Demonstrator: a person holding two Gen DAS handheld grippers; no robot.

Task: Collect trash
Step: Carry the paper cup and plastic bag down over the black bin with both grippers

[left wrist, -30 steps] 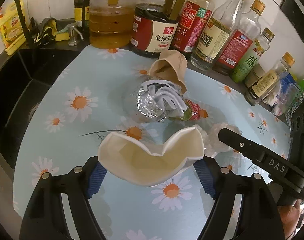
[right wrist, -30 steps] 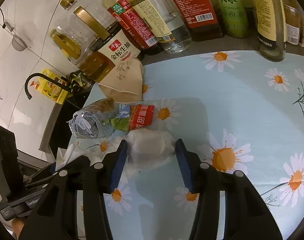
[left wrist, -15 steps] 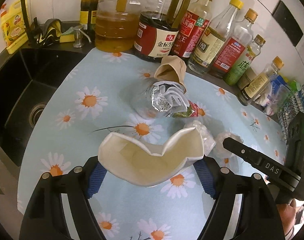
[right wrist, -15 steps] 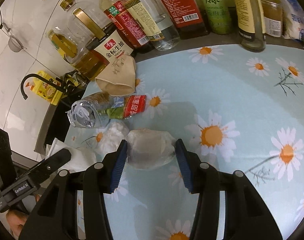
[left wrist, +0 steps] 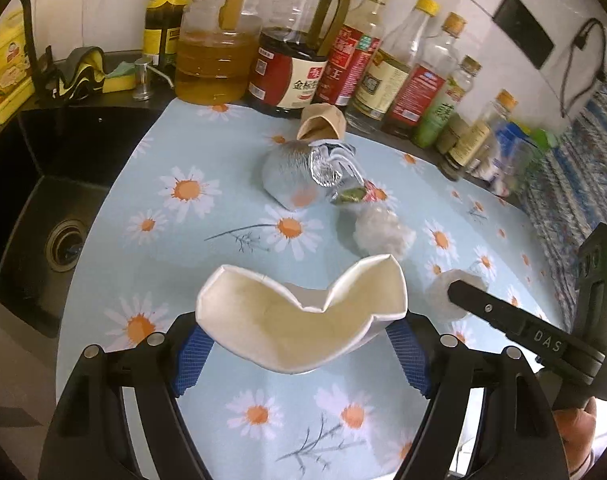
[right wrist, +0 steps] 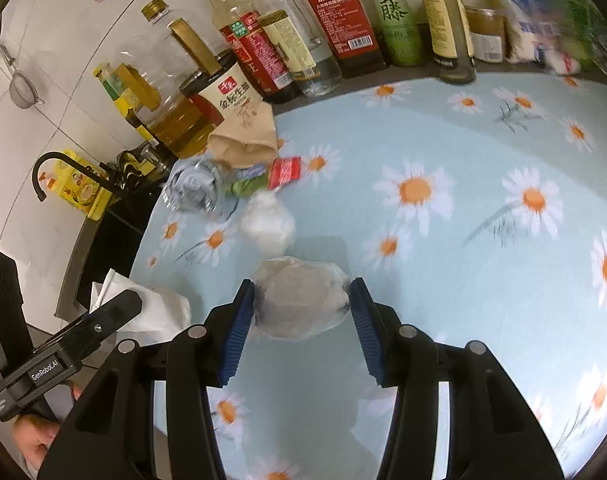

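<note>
Blur over the packets (right wrist: 543, 32) at the far right of the bottle row (right wrist: 343, 36), print there unreadable; contents of the clear wrapped bundle (right wrist: 301, 300) not discernible. Only a corner of the crushed paper cup (right wrist: 143, 312) visible from the right wrist, behind a black finger. Left gripper (left wrist: 301, 346) pinching the crushed paper cup (left wrist: 301, 320) at both sides, held above the cloth. Right gripper (right wrist: 301, 312) clamped on the clear wrapped bundle, also clear of the cloth. Ahead of both claws: white wad (left wrist: 383, 232), foil bag (left wrist: 303, 176) with red-green wrapper (left wrist: 361, 196), brown paper cup (left wrist: 321, 124) on its side. Pale blue daisy cloth (left wrist: 175, 152) over a counter; black sink (left wrist: 43, 200) left of the left claw, white tiled wall (right wrist: 55, 32) behind. "DAS" and "GenRobot.AI" legible on the grippers' bodies; "金标生抽" on the dark bottle (left wrist: 291, 76), "藤" on the green one (right wrist: 395, 28).
</note>
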